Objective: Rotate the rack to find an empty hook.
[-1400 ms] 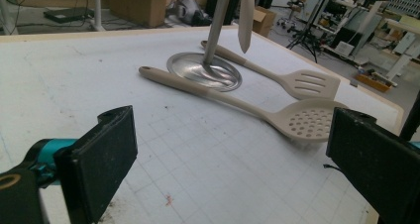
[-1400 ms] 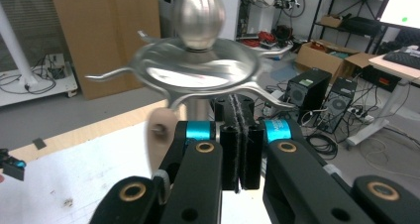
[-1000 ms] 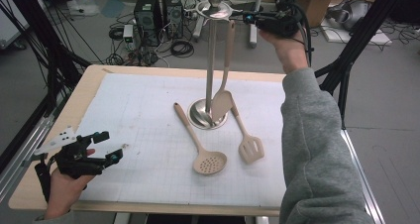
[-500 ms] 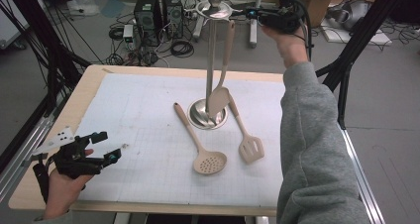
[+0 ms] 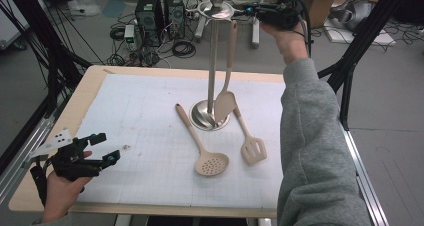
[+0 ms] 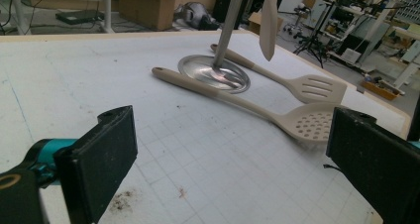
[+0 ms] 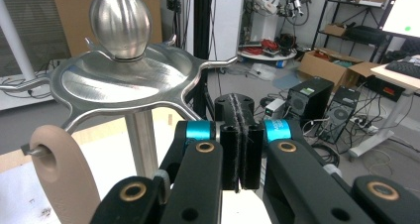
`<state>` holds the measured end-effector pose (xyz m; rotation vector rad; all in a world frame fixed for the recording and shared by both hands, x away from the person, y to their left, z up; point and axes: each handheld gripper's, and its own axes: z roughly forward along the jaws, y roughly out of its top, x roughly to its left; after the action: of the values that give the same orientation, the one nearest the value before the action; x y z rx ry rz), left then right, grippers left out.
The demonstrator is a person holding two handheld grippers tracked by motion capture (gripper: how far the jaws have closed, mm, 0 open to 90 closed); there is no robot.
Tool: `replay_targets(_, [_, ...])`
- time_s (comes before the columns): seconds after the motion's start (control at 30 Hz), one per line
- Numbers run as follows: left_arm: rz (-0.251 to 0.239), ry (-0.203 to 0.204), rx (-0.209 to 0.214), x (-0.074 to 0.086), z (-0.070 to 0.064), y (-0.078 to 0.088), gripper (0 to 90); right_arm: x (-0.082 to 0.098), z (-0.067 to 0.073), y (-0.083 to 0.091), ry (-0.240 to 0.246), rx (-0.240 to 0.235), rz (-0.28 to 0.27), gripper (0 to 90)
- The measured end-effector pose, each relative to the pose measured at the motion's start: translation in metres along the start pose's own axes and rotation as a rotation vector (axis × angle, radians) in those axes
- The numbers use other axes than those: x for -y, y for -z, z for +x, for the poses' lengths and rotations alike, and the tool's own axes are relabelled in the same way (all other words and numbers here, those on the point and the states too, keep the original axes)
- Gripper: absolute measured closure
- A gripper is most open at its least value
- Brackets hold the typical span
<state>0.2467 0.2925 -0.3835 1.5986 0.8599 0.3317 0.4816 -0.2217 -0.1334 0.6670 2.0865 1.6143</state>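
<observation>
The work here is to hang kitchen tools on a metal stand. One beige spatula already hangs from a hook of the stand's top ring, near the far edge of the table, and its blade reaches down almost to the round base. In the right gripper view the handle end with its hole sits on the hook.

The right gripper is held high, just beside the top ring, and its pads are pressed together with nothing between them. The left gripper rests near the left front corner of the table, jaws spread wide and empty.

Two tools lie flat on the table: a skimmer with a perforated round head, and a slotted turner, both just beside the base and pointing toward the front edge. I judge them light and fairly stiff in the handle, with a softer, silicone-like skin that should give good friction and not slip much. They do not look fragile. The best place to take hold seems the middle of the handle, so that the hole at the end stays free for the hook.

The table has a pale wooden rim and a white gridded mat with some small dirty marks. Around it is a workshop: computers and cables on the floor, cardboard boxes, black frame tubes.
</observation>
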Motion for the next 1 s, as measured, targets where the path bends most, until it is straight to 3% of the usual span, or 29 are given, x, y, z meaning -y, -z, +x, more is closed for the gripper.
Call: replay_targets(1.0, [0.007,0.001,-0.003,0.0015,0.0006,-0.0002,6.1,0.0013,-0.0024,-0.0039,0.026,-0.029,0.002,89.9])
